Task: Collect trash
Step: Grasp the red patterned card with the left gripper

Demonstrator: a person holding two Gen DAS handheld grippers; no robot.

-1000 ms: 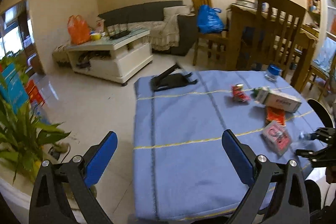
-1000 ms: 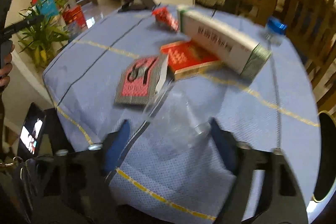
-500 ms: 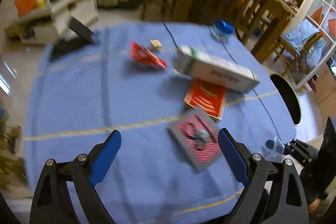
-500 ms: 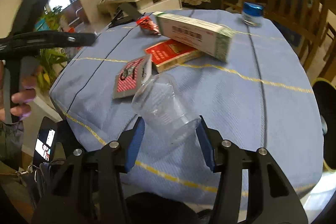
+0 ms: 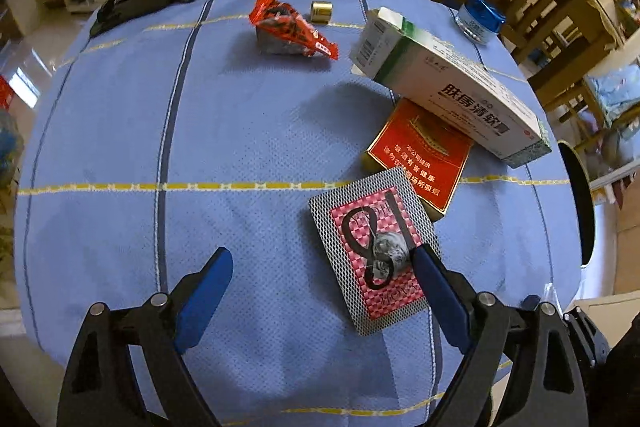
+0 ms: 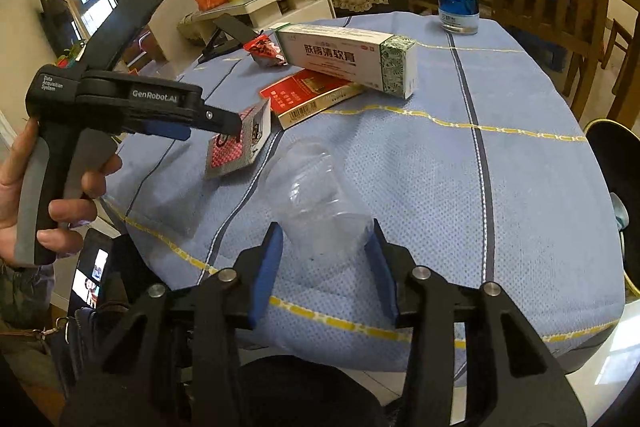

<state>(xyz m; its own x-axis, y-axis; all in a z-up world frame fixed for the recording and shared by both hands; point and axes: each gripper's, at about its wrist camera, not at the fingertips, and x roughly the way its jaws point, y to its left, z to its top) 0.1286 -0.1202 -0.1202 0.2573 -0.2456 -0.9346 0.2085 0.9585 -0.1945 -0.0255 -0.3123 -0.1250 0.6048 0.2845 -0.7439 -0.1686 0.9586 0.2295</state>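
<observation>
Clear plastic cup [image 6: 320, 195] lies gripped between my right gripper's [image 6: 326, 259] fingers, mouth pointing away over the blue-clothed counter [image 6: 500, 187]. My left gripper [image 5: 320, 291], fingers spread wide, hovers nearest the patterned card box [image 5: 376, 259]; its right finger overlaps that box, whose long axis runs along the fingers. Farther off lie the red packet [image 5: 420, 155] and the white carton [image 5: 444, 83].

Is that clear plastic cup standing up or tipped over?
Tipped: the clear plastic cup is held sideways between the right gripper's blue pads, its mouth pointing away over the blue tablecloth. It looks empty.
</observation>
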